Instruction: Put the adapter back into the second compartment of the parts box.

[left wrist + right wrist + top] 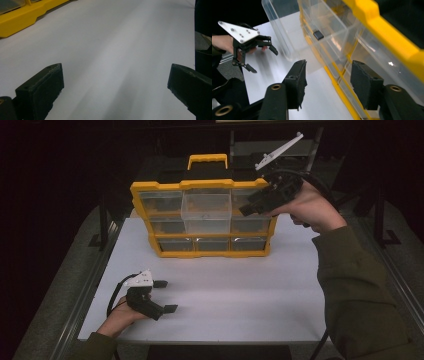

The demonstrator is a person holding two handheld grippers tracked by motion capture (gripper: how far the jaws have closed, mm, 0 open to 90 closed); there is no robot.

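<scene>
Drawer (206,212), clear plastic, pulled out from yellow organizer (202,184) centre. Right gripper (248,209) beside it, jaws apart, empty. Left gripper (165,296) parted, idle on table (240,290). Square up, then push straight.

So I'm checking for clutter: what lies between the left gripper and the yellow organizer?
Nothing: in the high view, bare white table separates the left gripper from the yellow organizer. The left gripper view shows the same bare stretch.

A yellow organiser (200,217) stands upright at the far side of the white worktop (225,300), its clear middle drawer (206,212) pulled partway out.
</scene>
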